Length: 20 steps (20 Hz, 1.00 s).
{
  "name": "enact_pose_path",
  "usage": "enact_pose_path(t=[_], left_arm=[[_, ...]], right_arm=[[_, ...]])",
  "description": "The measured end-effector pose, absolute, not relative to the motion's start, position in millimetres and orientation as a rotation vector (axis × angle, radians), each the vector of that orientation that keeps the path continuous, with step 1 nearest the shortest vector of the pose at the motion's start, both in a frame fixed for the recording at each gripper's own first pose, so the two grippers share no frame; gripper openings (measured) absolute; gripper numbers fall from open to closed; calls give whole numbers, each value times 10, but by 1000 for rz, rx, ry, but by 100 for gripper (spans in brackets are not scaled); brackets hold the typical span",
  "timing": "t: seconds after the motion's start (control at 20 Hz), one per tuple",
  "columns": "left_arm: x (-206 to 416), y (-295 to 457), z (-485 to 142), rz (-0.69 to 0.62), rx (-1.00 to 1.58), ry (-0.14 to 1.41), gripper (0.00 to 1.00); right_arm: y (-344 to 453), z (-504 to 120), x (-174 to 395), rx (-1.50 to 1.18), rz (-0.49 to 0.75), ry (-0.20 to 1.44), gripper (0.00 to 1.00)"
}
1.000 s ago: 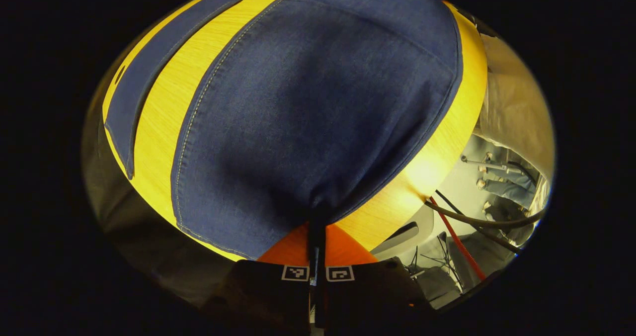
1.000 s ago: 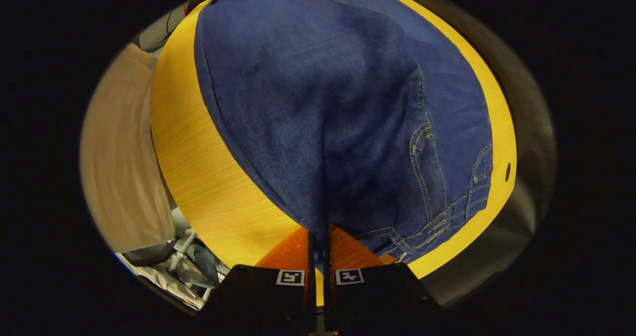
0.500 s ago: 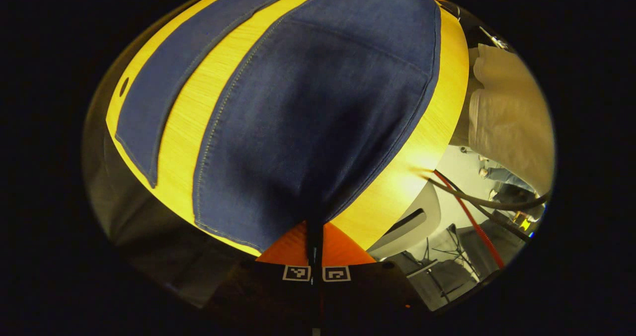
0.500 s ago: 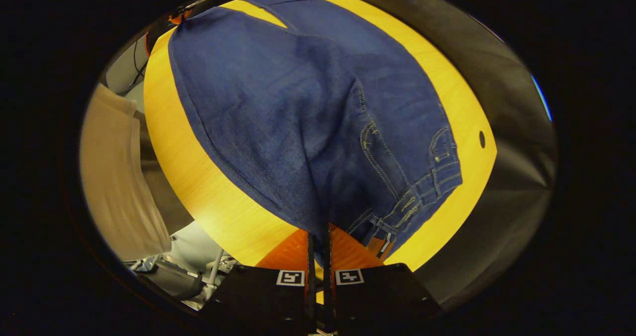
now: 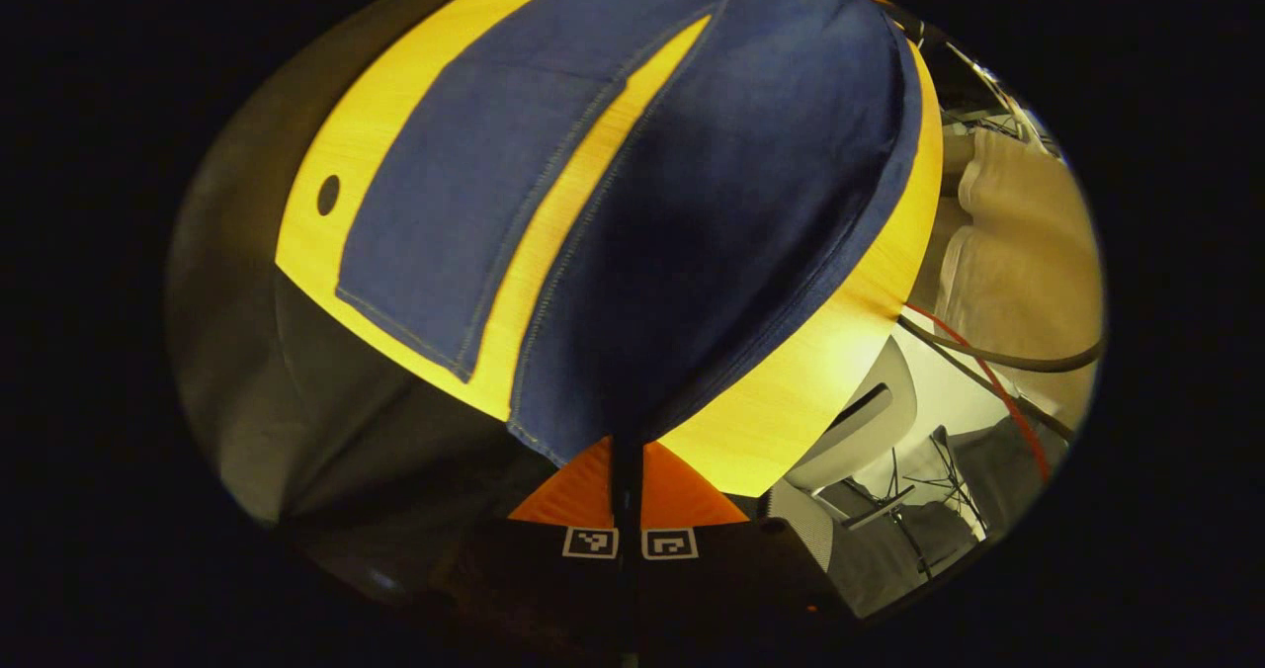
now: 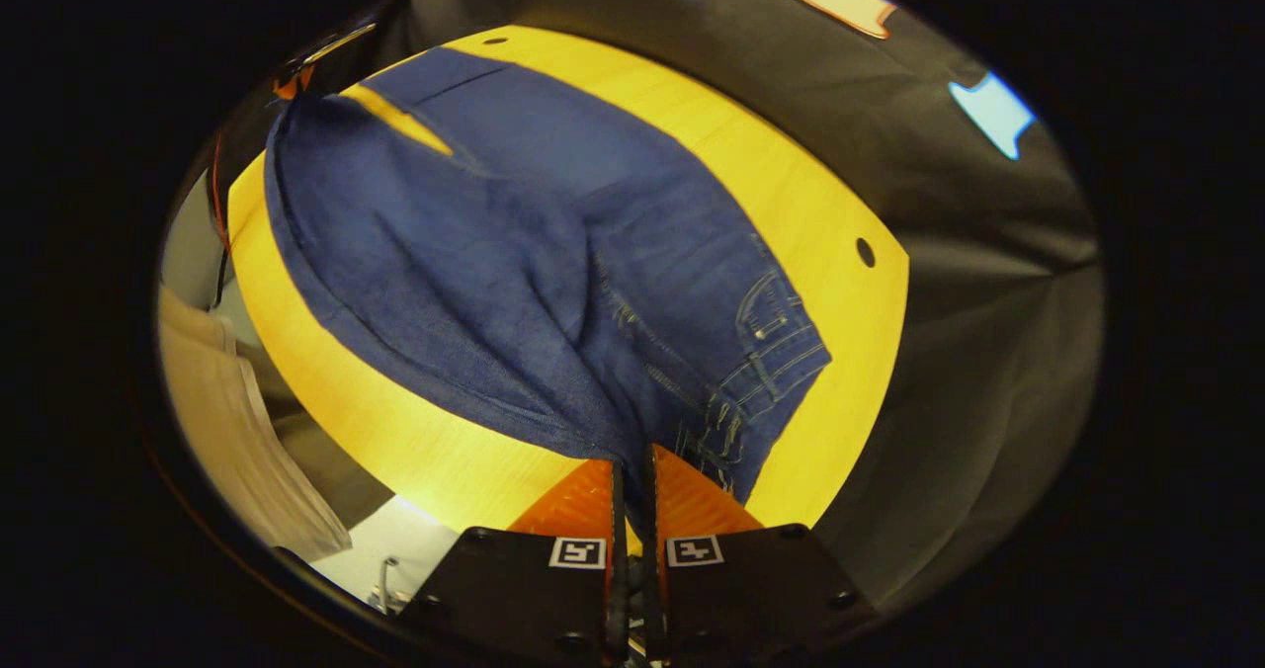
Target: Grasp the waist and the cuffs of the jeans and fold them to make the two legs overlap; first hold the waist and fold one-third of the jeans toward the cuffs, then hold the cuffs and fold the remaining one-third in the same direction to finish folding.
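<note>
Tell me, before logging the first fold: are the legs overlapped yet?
Not yet: one blue denim leg lies flat on the yellow wooden table; the other hangs lifted beside it.

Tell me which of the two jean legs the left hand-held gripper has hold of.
The nearer leg, lifted and pinched at its cuff by the left hand-held gripper. The other leg lies flat on the table, beyond it.

**Warm overhead light, strong fisheye bend**

Both views are dim at the rims and bright in the middle. The table [image 5: 820, 381] glows yellow, with a pale glare patch near its edge in the left gripper view and another in the right gripper view. The jeans [image 5: 712, 253] fall into deep shadow where the cloth hangs lifted. Straight edges curve heavily outward. Focus is soft throughout, and softest toward the edges.
</note>
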<state>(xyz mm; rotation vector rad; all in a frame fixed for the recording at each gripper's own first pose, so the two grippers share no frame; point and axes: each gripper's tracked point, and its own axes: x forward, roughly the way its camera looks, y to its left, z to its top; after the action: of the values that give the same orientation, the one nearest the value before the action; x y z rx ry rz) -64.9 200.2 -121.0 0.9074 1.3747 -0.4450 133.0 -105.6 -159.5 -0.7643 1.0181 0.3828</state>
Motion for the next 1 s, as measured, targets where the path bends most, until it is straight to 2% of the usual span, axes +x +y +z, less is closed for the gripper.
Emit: enact_pose_path(t=[0.1, 0.25, 0.3, 0.35, 0.4, 0.45, 0.5, 0.6, 0.65, 0.7, 0.8, 0.85, 0.9, 1.0], left_arm=[[-450, 2042, -1059, -427, 917, 1375, 0], [-129, 2123, -925, -402, 943, 1390, 0], [-10, 2154, -914, -394, 941, 1398, 0], [120, 2175, -906, -380, 933, 1397, 0], [240, 2194, -887, -364, 919, 1396, 0], [361, 2223, -885, -349, 905, 1396, 0], [490, 2257, -871, -337, 898, 1402, 0], [745, 2328, -871, -316, 882, 1395, 0], [889, 2362, -864, -296, 872, 1383, 0], [1061, 2384, -852, -272, 870, 1363, 0], [1427, 2465, -849, -231, 892, 1307, 0], [1547, 2478, -899, -225, 884, 1306, 0], [1638, 2494, -980, -223, 868, 1312, 0], [1721, 2506, -1175, -201, 842, 1328, 0]], right_arm=[[-986, -1456, 1555, -718, 353, 990, 5], [-863, -1364, 1901, -640, 314, 956, 8], [-834, -1353, 2034, -619, 305, 945, 5], [-825, -1374, 2178, -598, 297, 935, 8], [-817, -1398, 2330, -568, 283, 925, 5], [-796, -1443, 2494, -542, 273, 914, 8], [-777, -1487, 2656, -520, 263, 906, 5], [-761, -1594, 2932, -474, 232, 902, 8], [-756, -1673, 3081, -452, 214, 899, 5], [-733, -1738, 3218, -428, 199, 891, 8], [-704, -1921, 3456, -398, 173, 881, 8], [-706, -2012, 3533, -396, 164, 880, 4], [-710, -2113, 3584, -398, 159, 896, 8], [-696, -2283, 3715, -404, 160, 904, 8]])
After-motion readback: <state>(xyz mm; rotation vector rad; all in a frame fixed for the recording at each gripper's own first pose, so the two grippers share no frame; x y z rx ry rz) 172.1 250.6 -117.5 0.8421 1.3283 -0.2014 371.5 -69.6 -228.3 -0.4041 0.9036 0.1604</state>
